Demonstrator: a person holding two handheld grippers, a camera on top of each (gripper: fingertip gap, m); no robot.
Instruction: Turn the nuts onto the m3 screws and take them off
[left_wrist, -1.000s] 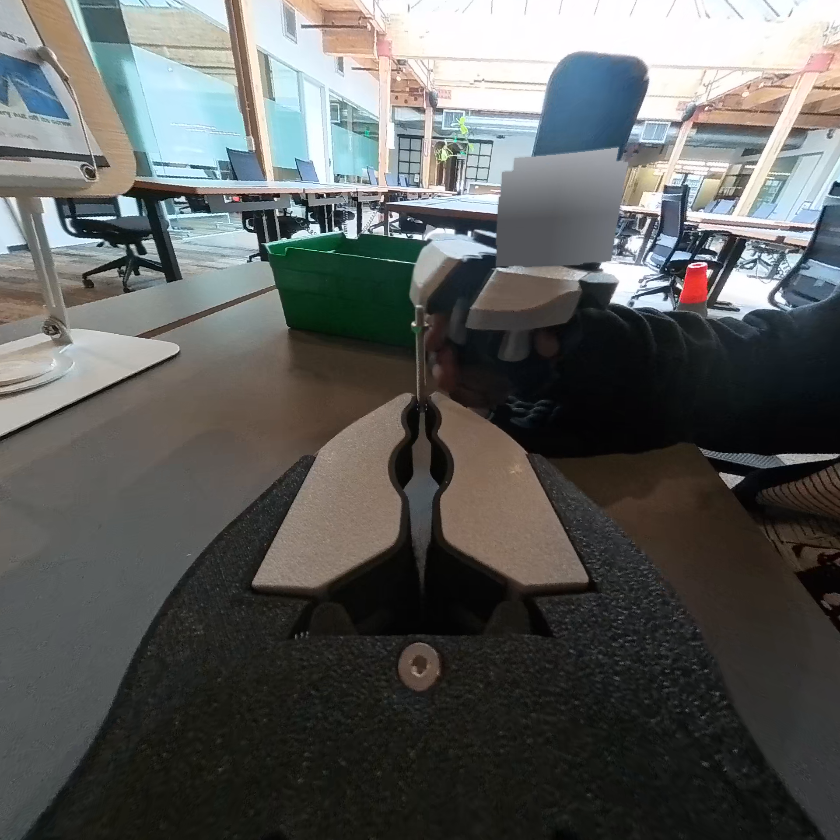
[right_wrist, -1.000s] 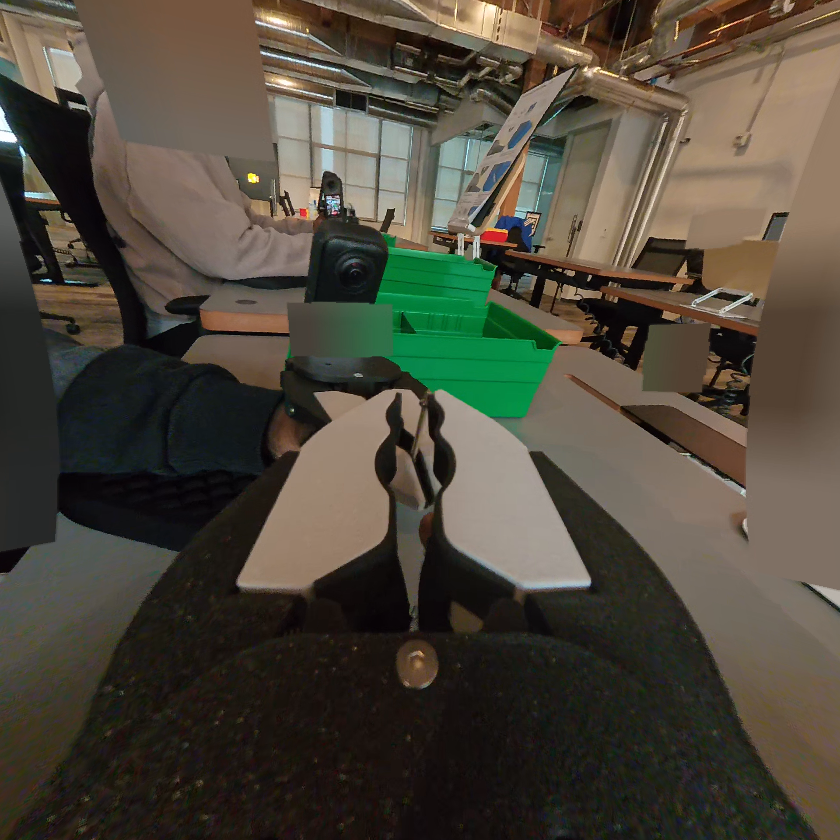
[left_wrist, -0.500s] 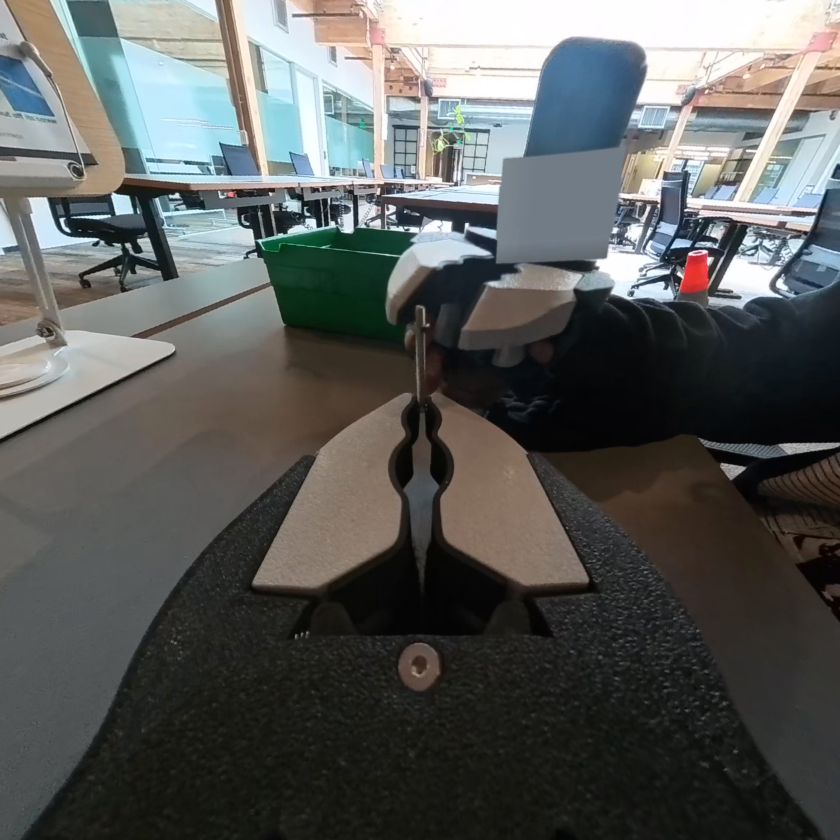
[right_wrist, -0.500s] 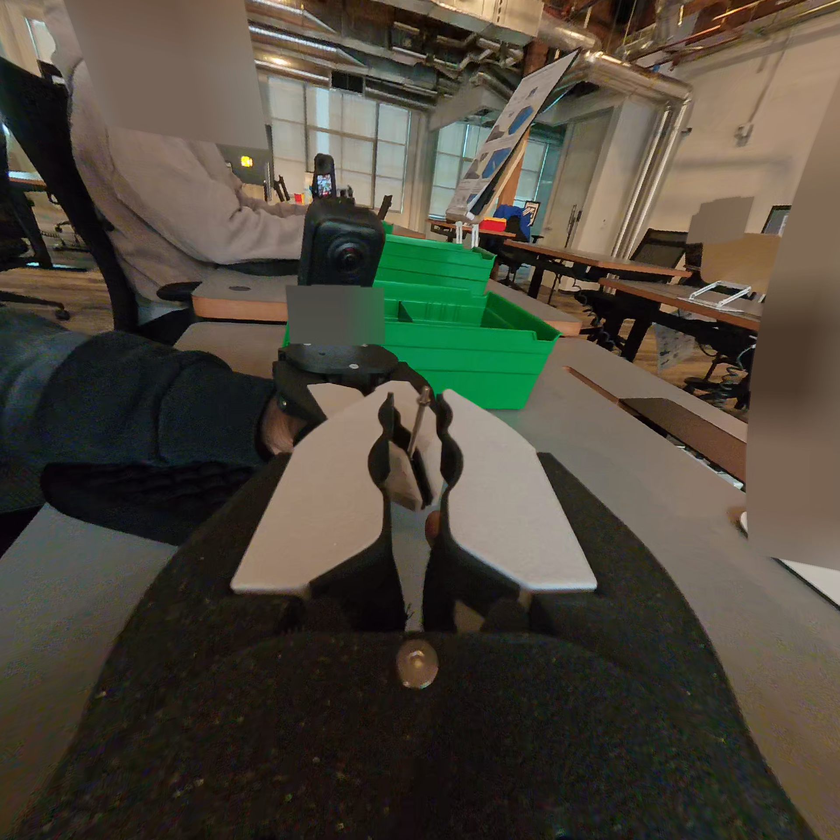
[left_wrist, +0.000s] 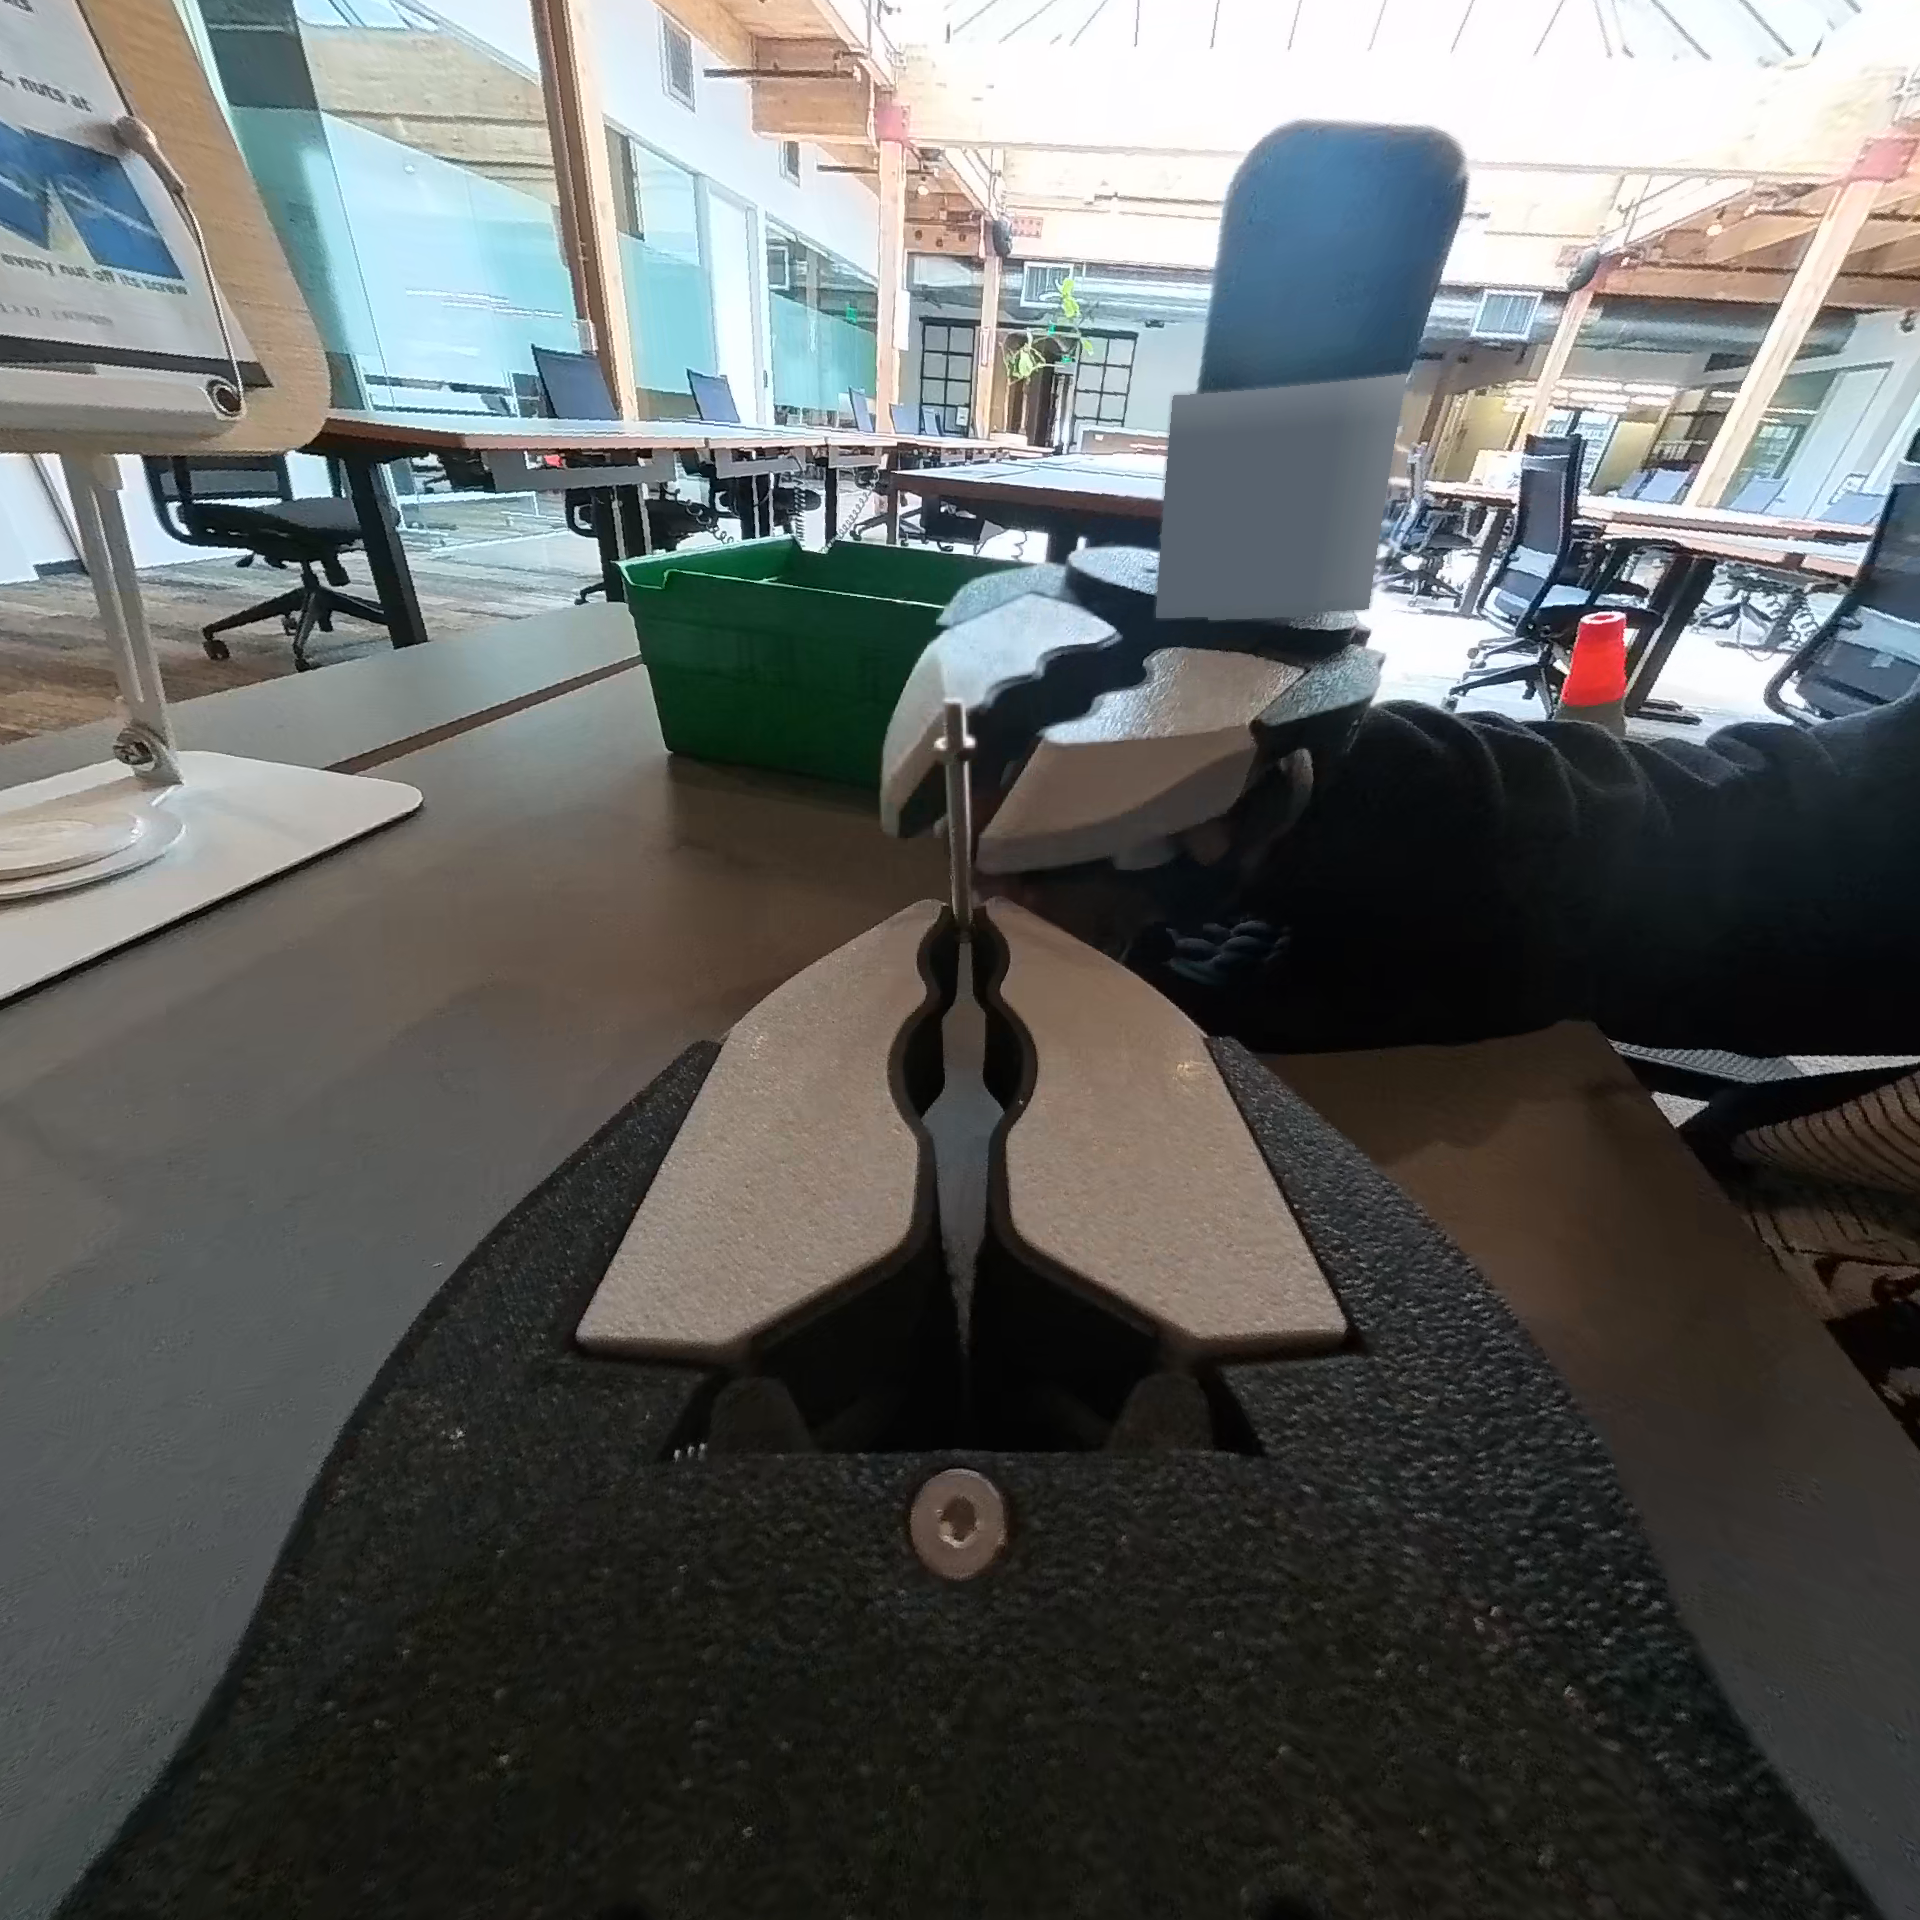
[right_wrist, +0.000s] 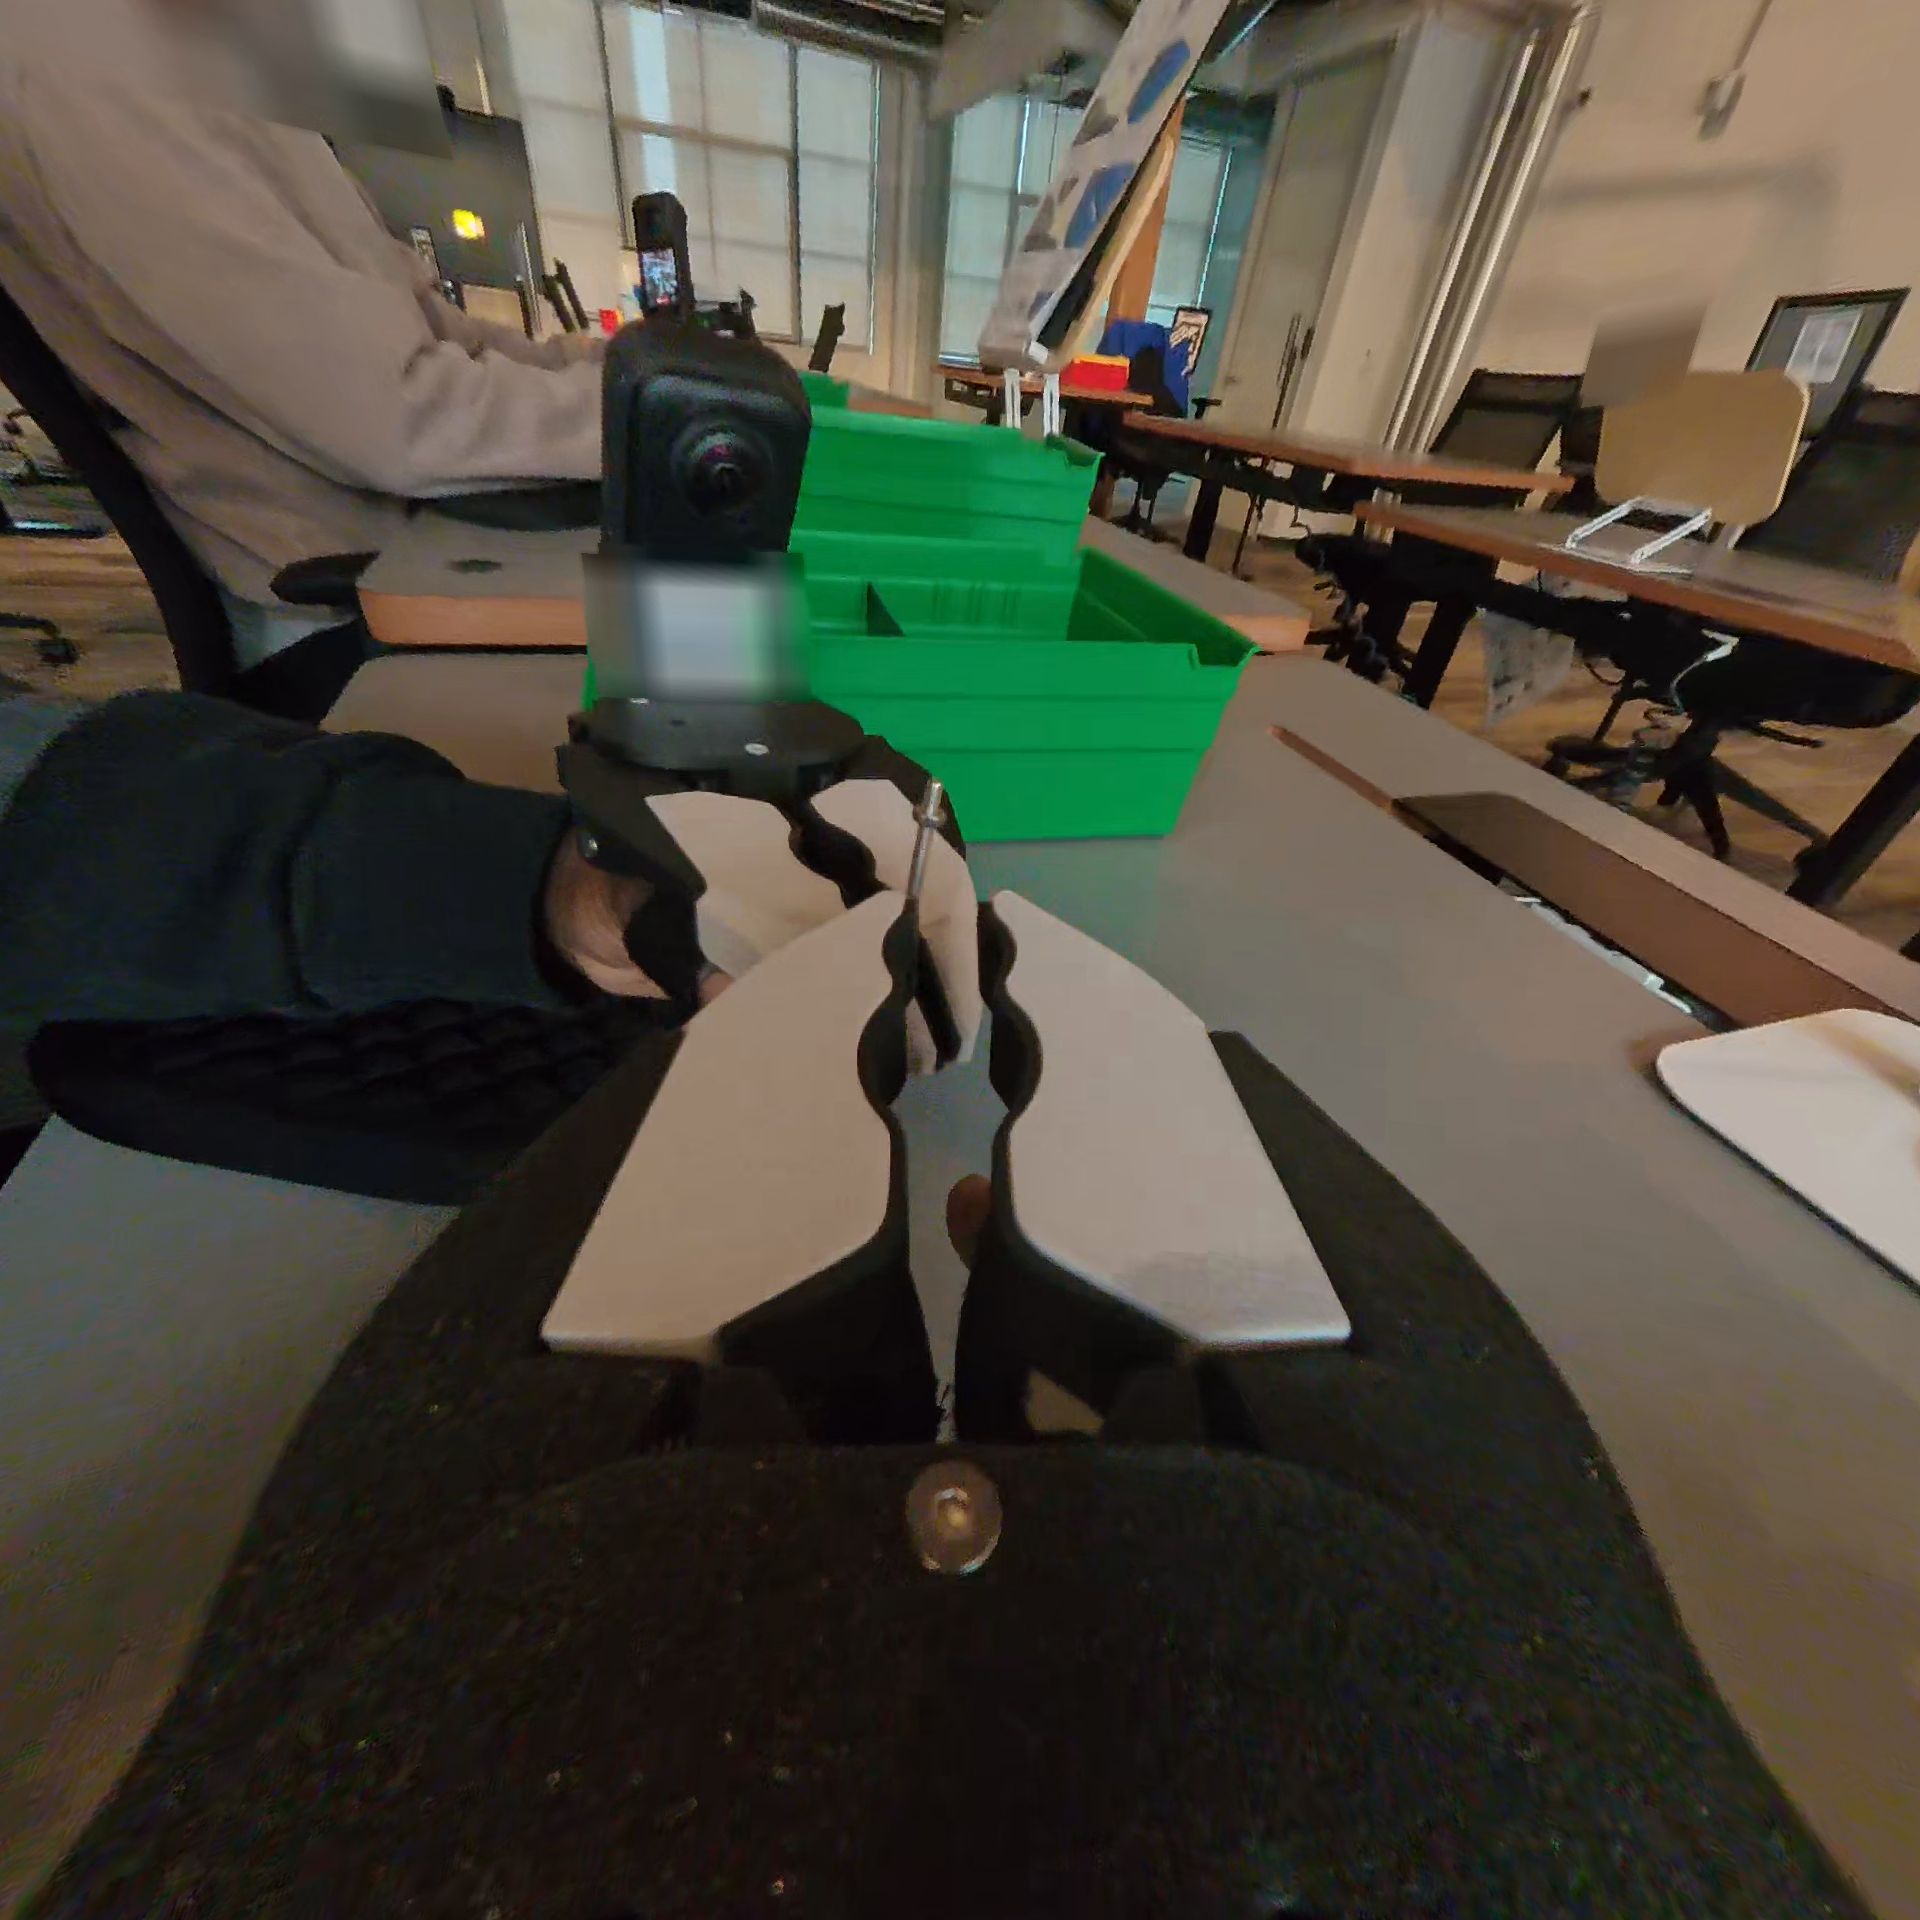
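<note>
My left gripper (left_wrist: 963, 916) is shut on the lower end of a thin metal screw (left_wrist: 958, 831), which stands upright above the dark table (left_wrist: 416, 1039). A small nut (left_wrist: 954, 740) sits near the screw's top. My right gripper (right_wrist: 945, 909) comes in from the right with its fingertips either side of the screw shaft (right_wrist: 916, 862), just below the nut (right_wrist: 928, 821). Its jaws stand a little apart, with a clear gap on the right side, so it is open. From the left wrist view its fingers (left_wrist: 1122, 769) lie behind the screw.
A green bin (left_wrist: 779, 675) stands on the table behind the screw, and shows in the right wrist view too (right_wrist: 1018, 727). A white stand base (left_wrist: 208, 821) with a tilted board lies at the left. A person in a grey top (right_wrist: 312, 364) sits at the neighbouring desk. My left and right fingertips are right by each other.
The right gripper's jaws widened around the screw top, then narrowed again, and it shifted slightly along the screw. The left gripper stayed shut on the screw.
</note>
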